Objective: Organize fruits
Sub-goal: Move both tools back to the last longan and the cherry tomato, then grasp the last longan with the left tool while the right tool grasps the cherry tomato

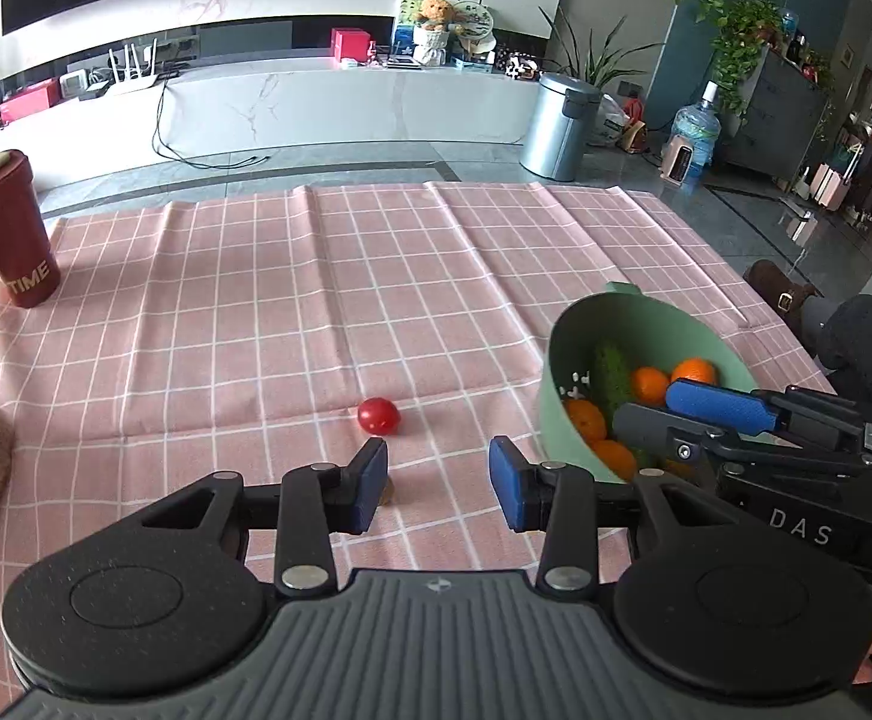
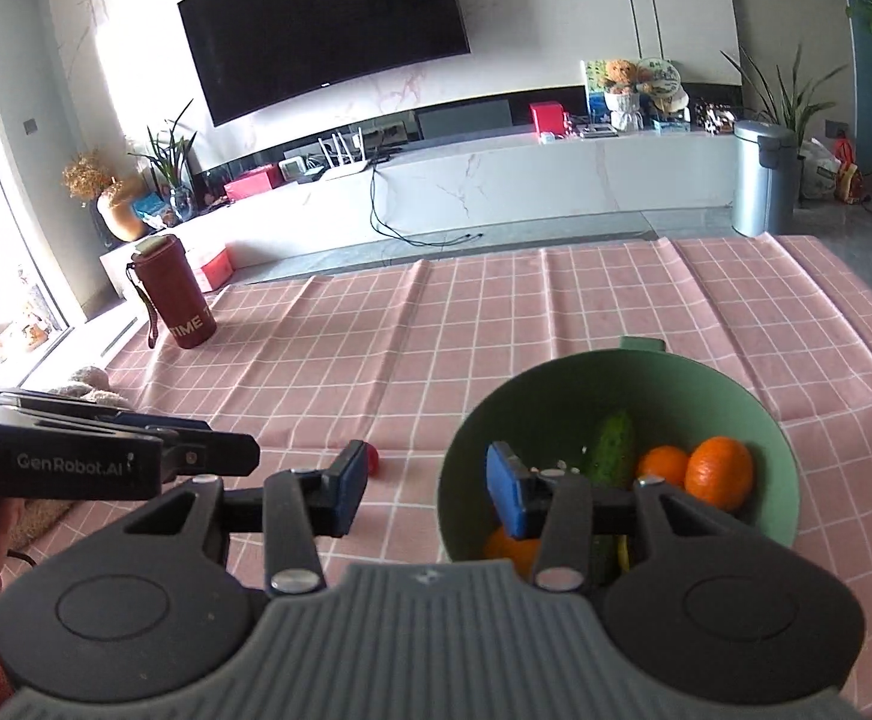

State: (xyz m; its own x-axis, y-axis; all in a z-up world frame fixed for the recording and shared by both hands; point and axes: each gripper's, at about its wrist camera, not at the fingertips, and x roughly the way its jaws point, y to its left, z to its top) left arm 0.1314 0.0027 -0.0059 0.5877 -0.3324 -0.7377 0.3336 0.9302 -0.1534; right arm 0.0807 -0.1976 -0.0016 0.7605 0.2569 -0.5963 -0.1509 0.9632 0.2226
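Your left gripper [image 1: 439,483] and right gripper [image 2: 426,489] both have fingers spread, pinching nothing. One tomato [image 1: 378,416] lies on the tabletop [image 1: 255,312]; four oranges [image 1: 649,384] and one cucumber [image 1: 610,375] sit in the one green bowl [image 1: 580,336].

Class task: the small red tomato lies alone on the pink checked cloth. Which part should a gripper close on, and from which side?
Grip the tomato across its round middle, coming down from above. It lies free on the cloth, clear of the green bowl, so both pads probably fit beside it.

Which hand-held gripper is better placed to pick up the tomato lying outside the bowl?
Left. The left hand-held gripper is open and empty with the tomato just ahead; the right hand-held gripper faces the bowl.
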